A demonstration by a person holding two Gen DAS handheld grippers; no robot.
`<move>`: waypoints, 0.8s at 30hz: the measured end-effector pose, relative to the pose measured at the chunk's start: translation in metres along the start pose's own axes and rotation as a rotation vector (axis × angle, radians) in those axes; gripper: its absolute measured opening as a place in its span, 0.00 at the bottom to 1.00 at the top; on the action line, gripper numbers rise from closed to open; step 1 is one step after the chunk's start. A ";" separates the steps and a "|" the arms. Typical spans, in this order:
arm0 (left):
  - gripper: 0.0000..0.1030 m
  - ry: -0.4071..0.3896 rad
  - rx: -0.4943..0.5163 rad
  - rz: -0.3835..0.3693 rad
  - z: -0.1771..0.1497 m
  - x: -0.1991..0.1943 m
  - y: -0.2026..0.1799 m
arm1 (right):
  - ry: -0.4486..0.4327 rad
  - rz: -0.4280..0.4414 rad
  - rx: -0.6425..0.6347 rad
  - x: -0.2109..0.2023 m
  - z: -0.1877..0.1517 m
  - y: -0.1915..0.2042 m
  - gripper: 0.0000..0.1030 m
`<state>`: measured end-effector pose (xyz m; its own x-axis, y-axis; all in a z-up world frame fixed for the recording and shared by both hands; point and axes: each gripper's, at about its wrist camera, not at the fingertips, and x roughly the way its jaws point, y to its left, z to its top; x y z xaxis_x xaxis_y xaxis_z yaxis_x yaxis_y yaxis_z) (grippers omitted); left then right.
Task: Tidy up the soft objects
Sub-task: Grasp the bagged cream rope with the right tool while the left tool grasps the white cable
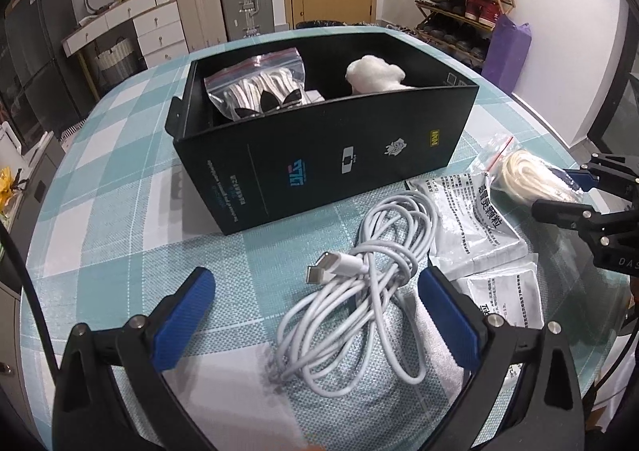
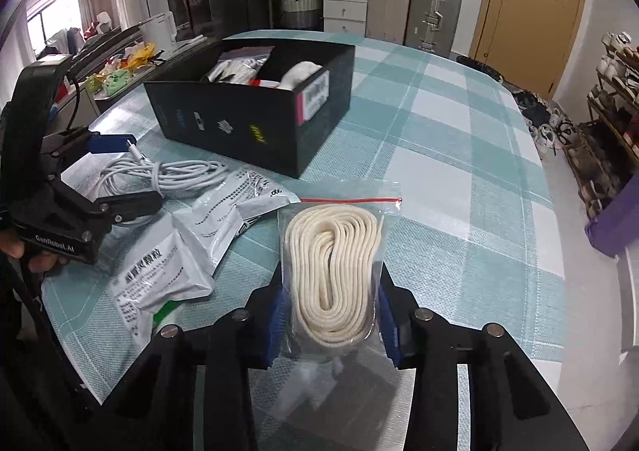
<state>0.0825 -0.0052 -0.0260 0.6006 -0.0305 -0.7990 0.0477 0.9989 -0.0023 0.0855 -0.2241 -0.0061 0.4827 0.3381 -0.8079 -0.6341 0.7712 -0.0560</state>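
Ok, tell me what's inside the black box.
The open black cardboard box holds a clear zip bag of white socks with black logos on its left and a fluffy white soft lump on its right. The box floor beneath them is hidden by the front wall.

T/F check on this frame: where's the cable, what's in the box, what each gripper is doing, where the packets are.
1. The white cable lies coiled on the table between the open fingers of the left gripper. True.
2. The right gripper is empty. False: it is shut on the bagged cream rope.
3. The black box already holds a zip bag of white items and a white fluffy object. True.
4. The white packets are inside the box. False: they lie on the checked tablecloth beside the cable.
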 end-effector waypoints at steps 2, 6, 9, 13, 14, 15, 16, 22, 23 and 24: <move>0.93 0.005 0.007 -0.011 -0.001 0.001 -0.002 | -0.005 -0.002 0.005 -0.002 0.000 -0.002 0.39; 0.83 0.017 0.039 -0.011 -0.002 0.003 -0.008 | -0.016 -0.013 0.020 -0.005 -0.001 -0.007 0.39; 0.73 0.007 0.047 -0.030 -0.002 0.002 -0.011 | -0.026 -0.015 0.024 -0.008 0.000 -0.008 0.39; 0.54 -0.007 0.066 -0.064 -0.004 -0.001 -0.015 | -0.027 -0.012 0.028 -0.008 -0.001 -0.010 0.39; 0.48 -0.010 0.071 -0.068 -0.004 -0.002 -0.016 | -0.028 -0.012 0.030 -0.008 -0.001 -0.010 0.39; 0.44 -0.012 0.075 -0.076 -0.004 -0.003 -0.016 | -0.028 -0.016 0.033 -0.008 -0.001 -0.011 0.39; 0.43 -0.014 0.074 -0.084 -0.004 -0.004 -0.016 | -0.026 -0.022 0.034 -0.008 -0.002 -0.013 0.39; 0.34 -0.037 0.065 -0.139 -0.006 -0.013 -0.013 | -0.048 -0.020 0.043 -0.014 -0.001 -0.014 0.39; 0.34 -0.039 0.068 -0.133 -0.007 -0.014 -0.013 | -0.055 -0.015 0.038 -0.016 0.000 -0.012 0.39; 0.33 -0.042 0.070 -0.131 -0.008 -0.015 -0.013 | -0.060 -0.007 0.034 -0.017 0.001 -0.010 0.39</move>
<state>0.0671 -0.0178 -0.0189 0.6187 -0.1635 -0.7685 0.1827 0.9812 -0.0617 0.0847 -0.2371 0.0084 0.5226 0.3636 -0.7712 -0.6103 0.7911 -0.0406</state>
